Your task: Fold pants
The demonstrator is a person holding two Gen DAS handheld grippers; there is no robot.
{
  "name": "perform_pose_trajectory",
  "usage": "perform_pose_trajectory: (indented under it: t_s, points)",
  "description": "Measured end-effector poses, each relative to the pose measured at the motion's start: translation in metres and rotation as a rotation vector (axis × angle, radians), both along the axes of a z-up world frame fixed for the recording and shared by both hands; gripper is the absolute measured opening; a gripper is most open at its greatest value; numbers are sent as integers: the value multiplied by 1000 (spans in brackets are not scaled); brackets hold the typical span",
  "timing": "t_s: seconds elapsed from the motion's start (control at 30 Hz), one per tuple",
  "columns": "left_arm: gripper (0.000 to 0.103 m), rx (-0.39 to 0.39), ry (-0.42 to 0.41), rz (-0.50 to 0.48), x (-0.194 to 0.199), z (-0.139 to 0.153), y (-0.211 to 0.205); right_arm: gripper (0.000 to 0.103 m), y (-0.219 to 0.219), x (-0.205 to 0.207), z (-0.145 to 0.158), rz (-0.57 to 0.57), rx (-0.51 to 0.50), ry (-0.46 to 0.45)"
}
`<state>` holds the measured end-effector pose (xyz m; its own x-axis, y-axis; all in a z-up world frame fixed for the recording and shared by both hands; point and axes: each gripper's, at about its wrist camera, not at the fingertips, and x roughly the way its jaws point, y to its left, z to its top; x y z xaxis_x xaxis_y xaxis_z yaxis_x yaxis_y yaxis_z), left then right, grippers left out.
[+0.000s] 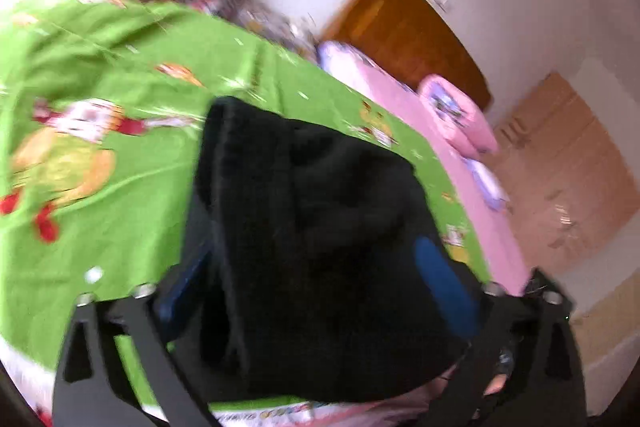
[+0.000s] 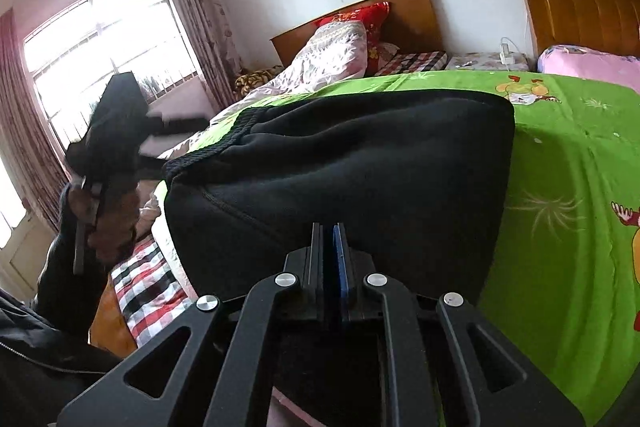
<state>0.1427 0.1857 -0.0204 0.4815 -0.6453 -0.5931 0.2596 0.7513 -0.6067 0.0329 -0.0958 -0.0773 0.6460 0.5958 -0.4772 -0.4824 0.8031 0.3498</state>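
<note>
1. Fingers [image 1: 444, 279] of the left gripper [image 1: 316, 291] are standing wide apart, released; black pants [image 1: 312, 227] are lying between them, and blur is hiding whether any pad is touching.
2. Right gripper [image 2: 331, 247] fingers are pressing together at the near edge of the pants [image 2: 340, 163]; whether cloth is pinched between them is hard to tell.
3. Pants are sitting folded in a thick, soft, fleecy bundle on the bed [image 2: 560, 187], their ribbed waistband [image 2: 224, 139] facing the window [image 2: 108, 59].
4. Glossy green sheet printed with cartoon figures is covering the bed.
5. Left hand [image 2: 108, 219], seen from the right camera, is dark against the window glare, so its gripper is hard to make out.
6. Left view is smeared throughout.
</note>
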Motion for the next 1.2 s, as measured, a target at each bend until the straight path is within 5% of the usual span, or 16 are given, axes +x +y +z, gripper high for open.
perform_pose_trajectory:
  t_s: [0.07, 0.13, 0.17, 0.2, 0.23, 0.27, 0.37, 0.47, 0.5, 0.57, 0.6, 0.7, 0.8, 0.93, 1.1, 1.2]
  points:
    - [101, 0, 51, -3, 19, -8, 3, 12, 0, 1, 2, -4, -3, -8]
    - [97, -91, 131, -50, 38, -25, 7, 12, 0, 3, 3, -6, -7, -13]
    - [82, -122, 151, -52, 41, -30, 9, 12, 0, 4, 3, -5, -7, -14]
    - [70, -98, 156, -50, 41, -31, 8, 12, -1, 5, 4, -3, -6, -14]
    - [41, -56, 148, -40, 40, -30, 6, 12, -1, 5, 4, -3, -5, -14]
    - [31, -19, 141, -28, 38, -30, 5, 12, -1, 5, 4, -2, -2, -13]
    - [24, 38, 75, -3, 27, -24, 1, 12, -1, 4, 5, 1, -15, -12]
    - [21, 222, -60, 55, 6, -1, -20, 13, 6, 4, 17, -17, -120, 3]
    - [21, 274, -118, 69, -4, 12, -28, 22, 8, 5, 23, -28, -162, 17]
    - [20, 305, -207, 81, -19, 39, -38, 62, 8, 10, 46, -67, -225, 15]
    - [20, 302, -229, 82, -23, 49, -40, 98, 4, 11, 66, -79, -214, -33]
    - [20, 297, -260, 74, -31, 76, -35, 99, 1, 17, 108, -75, -179, -139]
    - [20, 305, -164, 107, -17, 53, -16, 99, 9, 36, 127, -50, -204, -209]
    - [21, 266, -5, 119, 3, -9, 5, 99, 22, 86, 98, 0, -198, -82]
    - [26, 160, 1, 142, 1, -26, 22, 99, 49, 123, 41, 79, -293, 80]
    - [46, 203, -10, 161, 1, -27, 16, 99, 55, 137, 16, 89, -373, 170]
